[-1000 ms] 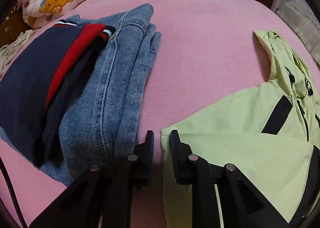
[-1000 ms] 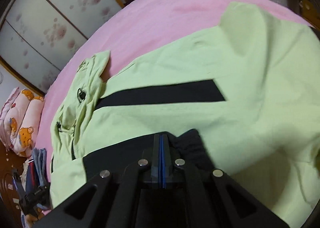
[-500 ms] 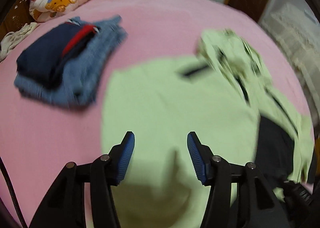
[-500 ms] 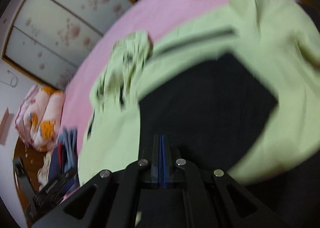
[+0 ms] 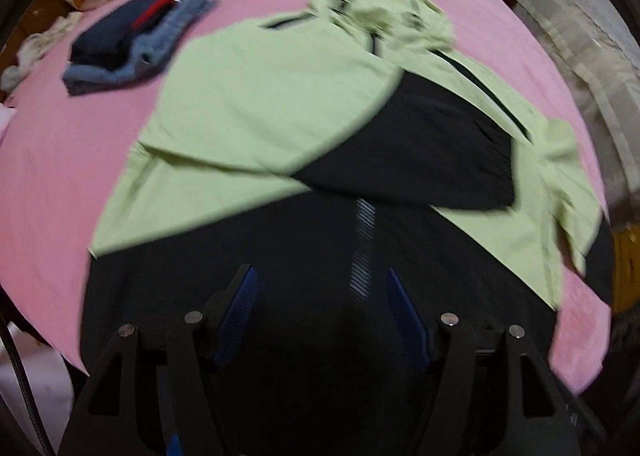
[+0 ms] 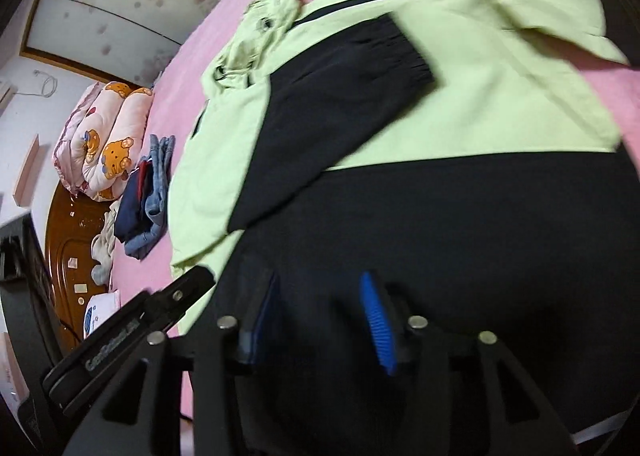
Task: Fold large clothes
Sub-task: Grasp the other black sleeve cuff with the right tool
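Through my left wrist camera, my left gripper hovers released, jaws spread above the black hem of the green jacket lying on the pink bed. Through the right one, my right gripper is likewise released over that hem, seemingly not touching it, with the jacket's black sleeve folded across its front.

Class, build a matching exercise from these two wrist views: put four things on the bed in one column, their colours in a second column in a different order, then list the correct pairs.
Things
1. jacket body
2. jacket cuff
3. bed sheet
4. folded jeans

Colours
A. pink
B. denim blue
C. light green
D. black

Pairs: 1-C, 2-D, 3-A, 4-B
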The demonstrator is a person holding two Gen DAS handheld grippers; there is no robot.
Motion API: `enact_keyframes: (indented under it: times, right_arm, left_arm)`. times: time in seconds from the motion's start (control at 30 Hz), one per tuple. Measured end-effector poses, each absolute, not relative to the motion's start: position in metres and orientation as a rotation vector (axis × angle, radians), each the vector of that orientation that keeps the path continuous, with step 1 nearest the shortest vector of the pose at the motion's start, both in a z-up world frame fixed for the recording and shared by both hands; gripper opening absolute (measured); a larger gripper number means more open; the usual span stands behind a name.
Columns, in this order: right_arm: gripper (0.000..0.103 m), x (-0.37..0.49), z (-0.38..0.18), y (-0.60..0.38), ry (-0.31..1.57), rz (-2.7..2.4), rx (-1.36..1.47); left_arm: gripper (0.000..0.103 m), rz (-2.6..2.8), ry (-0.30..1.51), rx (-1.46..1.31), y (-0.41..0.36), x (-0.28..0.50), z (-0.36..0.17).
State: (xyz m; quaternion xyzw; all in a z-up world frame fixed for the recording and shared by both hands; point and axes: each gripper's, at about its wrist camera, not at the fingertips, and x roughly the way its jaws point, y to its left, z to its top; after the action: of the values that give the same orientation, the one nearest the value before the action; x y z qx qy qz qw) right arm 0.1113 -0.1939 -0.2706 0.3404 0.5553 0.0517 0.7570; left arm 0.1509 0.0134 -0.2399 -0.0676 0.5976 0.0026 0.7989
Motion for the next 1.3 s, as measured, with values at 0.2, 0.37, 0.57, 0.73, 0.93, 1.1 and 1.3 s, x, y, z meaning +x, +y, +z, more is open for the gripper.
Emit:
enact_keyframes:
  times: [0.2, 0.37, 0.57, 0.73, 0.93, 1.1, 1.3]
  right_arm:
    - [0.052, 0.08, -0.272, -0.292, 1.238, -0.002, 0.783]
    - [0.055, 0.048, -0.279, -0.368, 1.236, -0.15, 0.843]
    - [0.056, -0.002, -0.287, -0.466, 1.165, -0.409, 1.001]
    - [0.056, -0.03, -0.294, -0.518, 1.117, -0.557, 1.088]
    - [0.056, -0.031, -0.306, -0.565, 1.02, -0.613, 1.208]
    - [0.056, -0.003, -0.307, -0.595, 0.934, -0.596, 1.22]
    - [0.057, 0.029, -0.313, -0.631, 0.825, -0.624, 1.219]
  left_arm:
    - [0.065, -0.07, 1.355, -0.016, -0.059, 0.12, -0.234]
    - [0.066, -0.157, 1.428, 0.048, -0.12, 0.106, -0.241]
    - [0.07, -0.264, 1.485, 0.173, -0.194, 0.098, -0.25]
    - [0.078, -0.329, 1.552, 0.228, -0.248, 0.098, -0.252]
    - [0.079, -0.389, 1.577, 0.298, -0.3, 0.097, -0.254]
    - [0.079, -0.404, 1.581, 0.291, -0.321, 0.105, -0.254]
    - [0.079, -0.381, 1.58, 0.279, -0.329, 0.116, -0.257]
